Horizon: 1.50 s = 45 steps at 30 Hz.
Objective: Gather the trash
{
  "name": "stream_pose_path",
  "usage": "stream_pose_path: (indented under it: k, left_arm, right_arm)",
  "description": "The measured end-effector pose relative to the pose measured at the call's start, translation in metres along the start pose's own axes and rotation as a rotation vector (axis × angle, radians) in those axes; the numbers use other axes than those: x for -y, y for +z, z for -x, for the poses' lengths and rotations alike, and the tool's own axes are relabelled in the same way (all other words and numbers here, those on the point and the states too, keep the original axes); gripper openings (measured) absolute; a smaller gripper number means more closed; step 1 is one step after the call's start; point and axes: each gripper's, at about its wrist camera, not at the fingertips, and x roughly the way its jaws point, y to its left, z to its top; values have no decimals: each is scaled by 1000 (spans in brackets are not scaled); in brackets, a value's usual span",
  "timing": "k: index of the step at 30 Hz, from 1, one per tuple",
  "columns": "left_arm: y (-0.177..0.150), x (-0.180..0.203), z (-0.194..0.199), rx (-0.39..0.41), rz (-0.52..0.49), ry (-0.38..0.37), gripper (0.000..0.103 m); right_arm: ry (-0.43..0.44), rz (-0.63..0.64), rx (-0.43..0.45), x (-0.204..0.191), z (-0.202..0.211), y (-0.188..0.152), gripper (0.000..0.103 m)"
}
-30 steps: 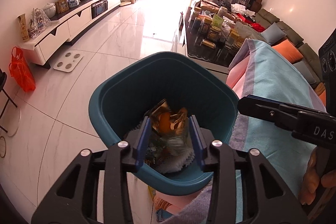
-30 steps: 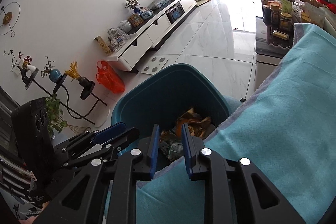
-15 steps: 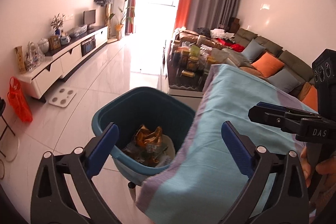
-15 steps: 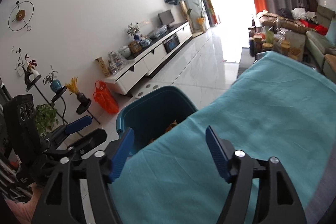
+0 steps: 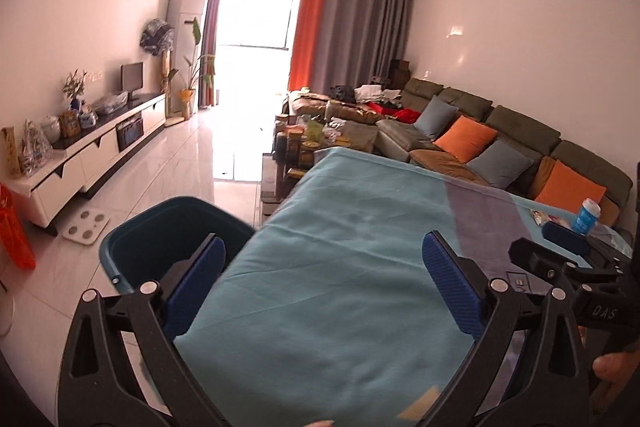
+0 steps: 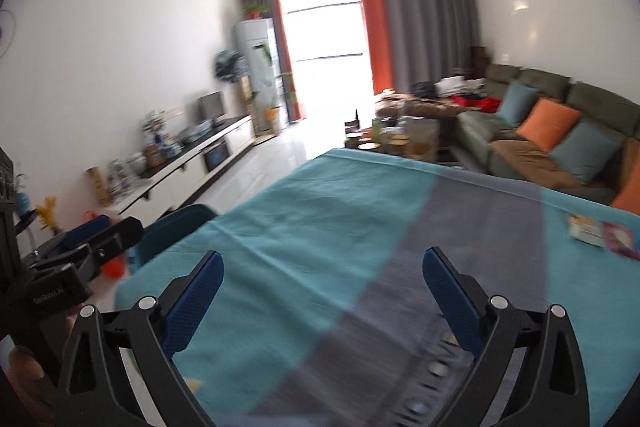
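Note:
A teal bin stands on the floor at the left edge of the cloth-covered table; its contents are hidden now. It also shows in the right wrist view. My left gripper is wide open and empty above the table. My right gripper is wide open and empty above the cloth. Wrappers lie on the table at the far right. A blue-capped bottle and a wrapper sit at the table's right end.
A sofa with orange and blue cushions runs along the right wall. A cluttered coffee table stands beyond the table. A white TV cabinet lines the left wall. An orange bag and a scale lie on the floor.
Both grippers opened over the bin, dropping trash into it, then lifted and swung right over the table. The bin's inside has dropped out of sight.

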Motion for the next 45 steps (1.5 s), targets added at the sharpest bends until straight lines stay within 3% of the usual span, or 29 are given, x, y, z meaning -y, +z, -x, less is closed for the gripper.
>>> stream_pose_path:
  k: [6,15,26,45]
  left_arm:
    - [2,47,4,78,-79,-13,97]
    - [3,90,11,153,-141,-52,97]
    - [-4,112,16,196,-167,-71,97]
    - [-7,111,19,211,-174,-68,97]
  right_arm:
    - [-188,-41,111,44,44,-18,96]
    - [-316,-68,207,69,79,-31,96]
    - [-368,-73,248,72,98,-36,96]
    - [-390,-82,263,72,107,-36,96]
